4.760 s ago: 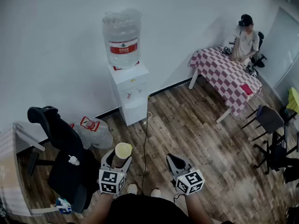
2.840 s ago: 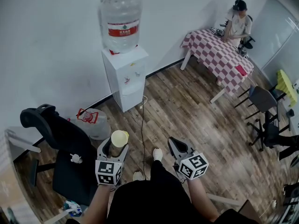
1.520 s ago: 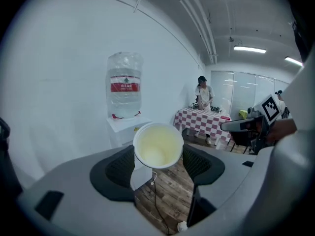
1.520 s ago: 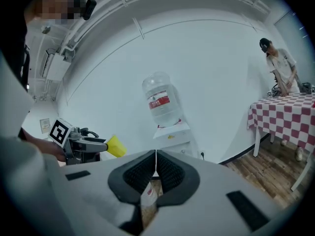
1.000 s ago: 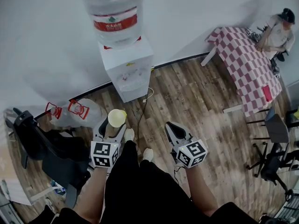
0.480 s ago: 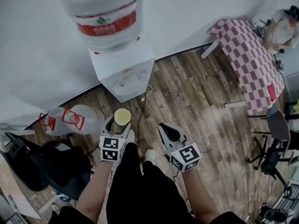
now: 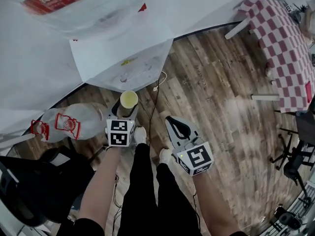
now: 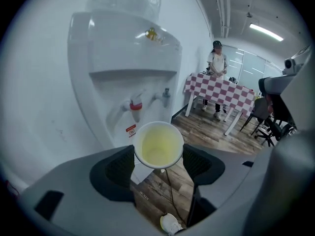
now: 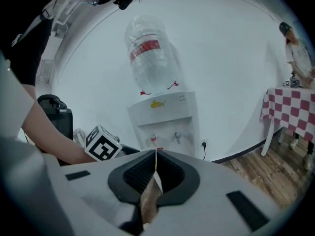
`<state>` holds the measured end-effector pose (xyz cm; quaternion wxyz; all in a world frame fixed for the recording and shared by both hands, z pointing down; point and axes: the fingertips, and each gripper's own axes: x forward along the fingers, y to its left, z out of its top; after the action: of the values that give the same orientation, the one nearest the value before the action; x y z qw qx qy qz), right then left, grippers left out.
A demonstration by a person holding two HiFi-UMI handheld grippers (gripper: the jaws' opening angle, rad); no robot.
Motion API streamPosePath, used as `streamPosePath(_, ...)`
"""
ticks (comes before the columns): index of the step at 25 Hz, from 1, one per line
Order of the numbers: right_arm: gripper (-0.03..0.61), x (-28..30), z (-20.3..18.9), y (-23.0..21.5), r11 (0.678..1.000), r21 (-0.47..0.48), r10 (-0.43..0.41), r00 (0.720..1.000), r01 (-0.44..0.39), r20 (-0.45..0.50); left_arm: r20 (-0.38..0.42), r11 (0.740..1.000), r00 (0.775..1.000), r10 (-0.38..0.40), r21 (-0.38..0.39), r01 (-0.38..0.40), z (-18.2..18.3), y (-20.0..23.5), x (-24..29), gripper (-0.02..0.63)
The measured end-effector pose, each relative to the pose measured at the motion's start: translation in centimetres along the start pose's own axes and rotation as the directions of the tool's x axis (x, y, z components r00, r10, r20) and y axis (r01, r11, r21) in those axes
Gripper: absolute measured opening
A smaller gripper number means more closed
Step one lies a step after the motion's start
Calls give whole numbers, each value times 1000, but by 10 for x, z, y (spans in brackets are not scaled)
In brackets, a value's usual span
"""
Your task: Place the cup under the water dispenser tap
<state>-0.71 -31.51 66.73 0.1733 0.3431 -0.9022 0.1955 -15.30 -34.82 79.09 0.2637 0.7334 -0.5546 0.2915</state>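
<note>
1. The left tongs (image 7: 126,110) squeeze the pale yellow paper cup (image 8: 158,146), which stands straight up.
2. The cup is near the white water dispenser (image 8: 123,58), and the red tap (image 8: 135,107) is at the cup's 11 o'clock.
3. The right tongs (image 9: 154,168) are closed and hold nothing.

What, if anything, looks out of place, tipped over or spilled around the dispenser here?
Only a spare water bottle, which lies on its side on the floor to the left of the water dispenser in the head view. The cup sits upright between the jaws of the left gripper, and no spill is visible.
</note>
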Motion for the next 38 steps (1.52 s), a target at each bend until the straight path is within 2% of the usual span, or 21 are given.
streamPosePath(3,23,18,-17,-15,1000,9,0,1000,0,3,-8,999,1000,26,19,-26,-11,11,34,316)
streamPosePath(9,23,44,-58,-33,999,-26,28,1000,-28,1,11,995,995,95,-3,-95,-36,32,85,316)
streamPosePath(13,23,54,-75,-42,1000,-5,19,1000,-19,-2,49,993,991,122,-2,-122,-33,41,108,316)
streamPosePath(17,23,54,-88,-37,999,4,32,999,-32,-16,46,989,988,145,-11,-144,-34,48,123,316)
streamPosePath(24,23,53,-102,-46,1000,28,11,999,-10,-37,44,986,987,156,-70,-152,-30,52,132,318)
streamPosePath(30,23,48,-100,-44,999,29,18,999,-17,-32,29,987,989,147,-72,-144,-34,52,130,357)
streamPosePath(38,23,32,-91,-35,1000,13,14,1000,-14,-18,16,988,989,146,-58,-145,-37,39,108,359)
